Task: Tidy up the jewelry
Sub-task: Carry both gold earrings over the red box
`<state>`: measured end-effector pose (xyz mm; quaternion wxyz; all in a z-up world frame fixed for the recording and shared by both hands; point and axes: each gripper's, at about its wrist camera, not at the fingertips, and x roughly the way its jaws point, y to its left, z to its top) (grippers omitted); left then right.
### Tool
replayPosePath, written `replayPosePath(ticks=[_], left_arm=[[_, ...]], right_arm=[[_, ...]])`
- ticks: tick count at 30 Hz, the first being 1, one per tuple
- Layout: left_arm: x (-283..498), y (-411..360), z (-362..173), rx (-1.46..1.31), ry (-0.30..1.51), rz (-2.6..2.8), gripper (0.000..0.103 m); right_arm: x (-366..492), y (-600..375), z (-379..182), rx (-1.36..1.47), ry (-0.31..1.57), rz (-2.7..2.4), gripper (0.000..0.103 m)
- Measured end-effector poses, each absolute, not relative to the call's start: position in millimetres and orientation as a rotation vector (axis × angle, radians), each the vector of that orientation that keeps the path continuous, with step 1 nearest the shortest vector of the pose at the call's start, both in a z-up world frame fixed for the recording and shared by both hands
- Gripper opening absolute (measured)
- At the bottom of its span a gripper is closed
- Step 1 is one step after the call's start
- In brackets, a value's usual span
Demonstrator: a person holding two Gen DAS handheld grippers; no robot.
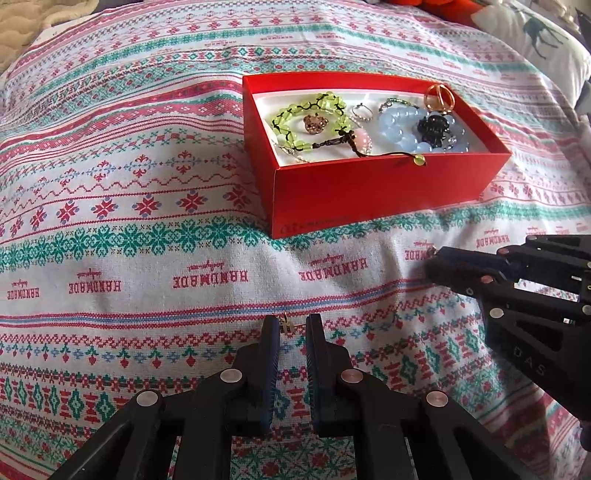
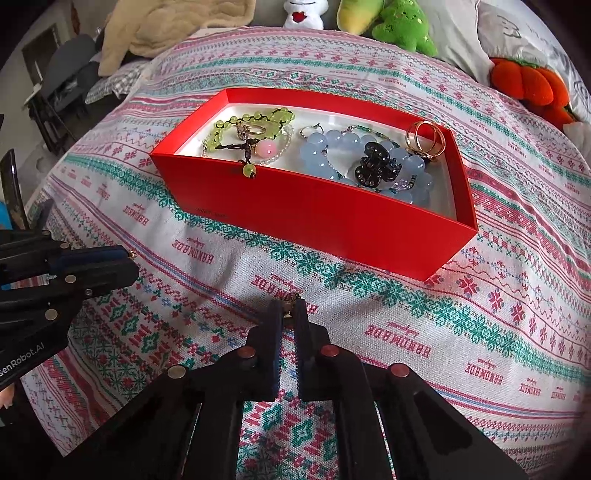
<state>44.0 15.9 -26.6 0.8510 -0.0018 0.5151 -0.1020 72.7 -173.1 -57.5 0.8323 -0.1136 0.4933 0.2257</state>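
A small gold-coloured earring (image 1: pixel 286 322) sits pinched between the tips of the left gripper (image 1: pixel 290 326), just above the patterned cloth (image 1: pixel 147 221); it is a tiny metal piece with a thin post, too small to read in detail. A second small gold piece (image 2: pixel 289 303) is clamped at the tips of the right gripper (image 2: pixel 289 308), whose jaws are drawn in on it; its shape cannot be made out beyond a bit of dull gold metal. So there are two such pieces, one per gripper, both held low over the cloth in front of the red box (image 2: pixel 314 218).

The box is an open rectangular carton, red outside and white inside, lying on the cloth just beyond the grippers. It holds one bracelet of yellow-green beads on dark cord (image 2: pixel 236 123) with a pink bead (image 2: pixel 275 147) and a loose green end bead hanging over the near wall, one bracelet of pale blue round beads (image 2: pixel 332 146), one black hair claw (image 2: pixel 375 160) resting on the blue beads, and one large gold ring (image 2: pixel 424 138) leaning in the far right corner. A small brown-gold ring (image 1: pixel 314 123) lies inside the green loop, and a silver ring (image 1: pixel 360 112) lies between the two bracelets.

Beyond the cloth lie one orange plush toy (image 2: pixel 528 86), one green plush toy (image 2: pixel 402 27) and a white pillow (image 1: pixel 535 40).
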Motion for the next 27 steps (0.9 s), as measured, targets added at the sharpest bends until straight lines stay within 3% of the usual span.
replayPosePath(ticks=[27], left_arm=[[53, 18, -6, -0.04, 1.017, -0.191, 0.009]], right_arm=[[63, -215, 3, -0.059, 0.976, 0.496, 0.005]])
